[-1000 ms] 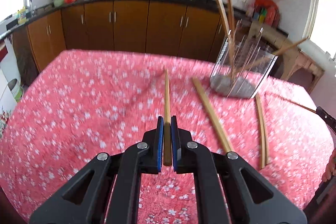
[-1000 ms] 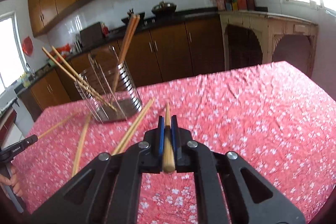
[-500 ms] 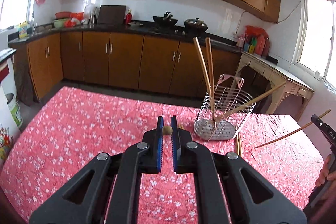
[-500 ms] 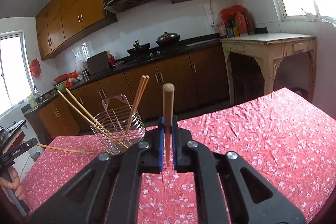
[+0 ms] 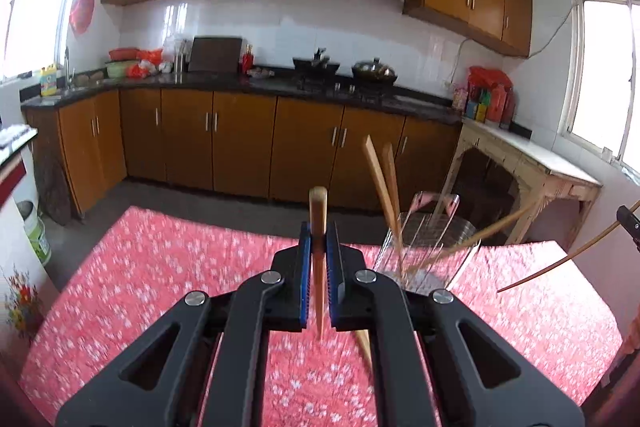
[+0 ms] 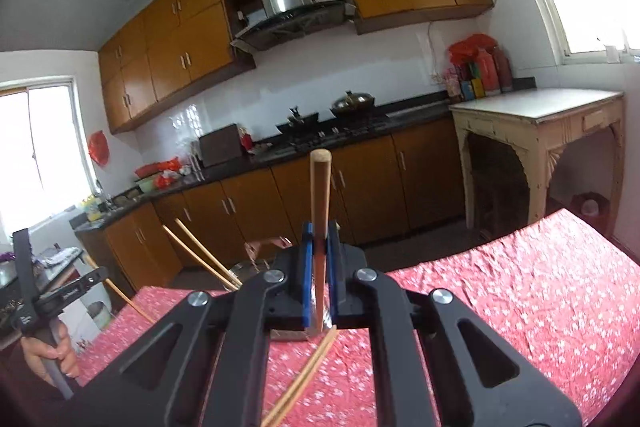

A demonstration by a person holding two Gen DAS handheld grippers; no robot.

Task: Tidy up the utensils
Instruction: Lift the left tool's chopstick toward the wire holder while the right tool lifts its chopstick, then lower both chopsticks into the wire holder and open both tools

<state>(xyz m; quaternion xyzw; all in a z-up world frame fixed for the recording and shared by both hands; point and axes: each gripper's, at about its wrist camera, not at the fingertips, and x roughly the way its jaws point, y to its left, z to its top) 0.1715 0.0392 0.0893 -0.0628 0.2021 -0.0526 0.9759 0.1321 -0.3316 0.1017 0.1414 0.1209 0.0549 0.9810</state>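
Left gripper clamped on a chopstick; right gripper likewise — own chopstick. Wire utensil holder just beyond, chopsticks leaning inside — loose pair on red tablecloth.

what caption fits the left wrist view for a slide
Left gripper clamps one upright wooden chopstick above a red floral tablecloth, beside a wire utensil holder holding more chopsticks.

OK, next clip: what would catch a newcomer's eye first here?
Each black hand-held gripper clamps one wooden chopstick upright: the left and the right. Behind them stands a wire utensil basket with more chopsticks leaning in it, on the red flowered tablecloth; two loose chopsticks lie on the cloth.
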